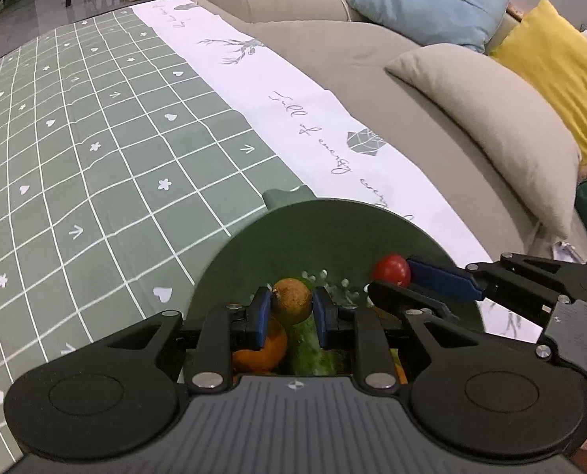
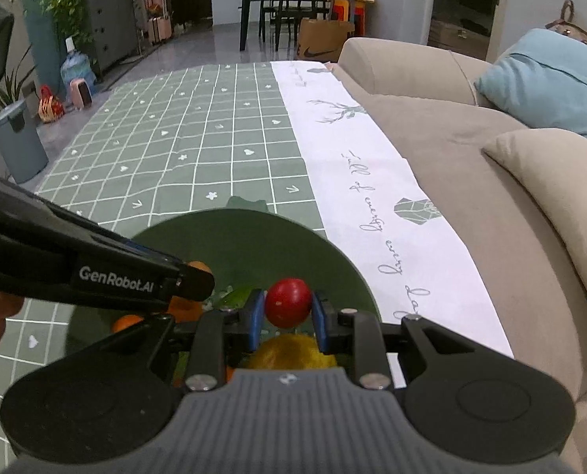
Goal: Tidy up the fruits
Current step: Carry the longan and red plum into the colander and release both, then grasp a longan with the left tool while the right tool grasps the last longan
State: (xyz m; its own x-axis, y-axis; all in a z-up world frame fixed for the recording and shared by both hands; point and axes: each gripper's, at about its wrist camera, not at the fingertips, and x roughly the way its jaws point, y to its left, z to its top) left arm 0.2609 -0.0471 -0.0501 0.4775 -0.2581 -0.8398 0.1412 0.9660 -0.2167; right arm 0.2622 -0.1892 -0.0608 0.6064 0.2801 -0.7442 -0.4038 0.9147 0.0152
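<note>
item: left hand-held gripper (image 1: pixel 292 312). state: clenched on a brown fruit (image 1: pixel 292 301), blue pads touching both its sides. position: over the green bowl (image 1: pixel 277 237), above an orange (image 1: pixel 261 349) and a cucumber (image 1: pixel 311 345) lying inside.

item: right hand-held gripper (image 2: pixel 287 310). state: clenched on a red fruit (image 2: pixel 288 302), held between the pads, over the same bowl; a yellow fruit (image 2: pixel 291 351) lies beneath it. in the left view this gripper enters from the right with the red fruit at its tips.

item: bowl. location: on the checked cloth (image 1: pixel 96 158) over the desk, near the white strip (image 1: pixel 293 110) along the sofa (image 1: pixel 372 47) side.

risks, judged:
- both fruits are round and smooth, and held only at two small contact patches; a slight loosening or tilt could let either roll out of the pads. the red one, near the bowl's far side, could bounce over the rim onto the cloth and run toward the sofa edge.
- the two grippers sit close together over one bowl; moving either sideways could knock the other's fingers and jar a fruit free.
- too hard a squeeze could bruise or split the red fruit, if it is a soft tomato; cannot tell which it is.
- dropping from height onto the pile could make a fruit skip out or shift the bowl.
</note>
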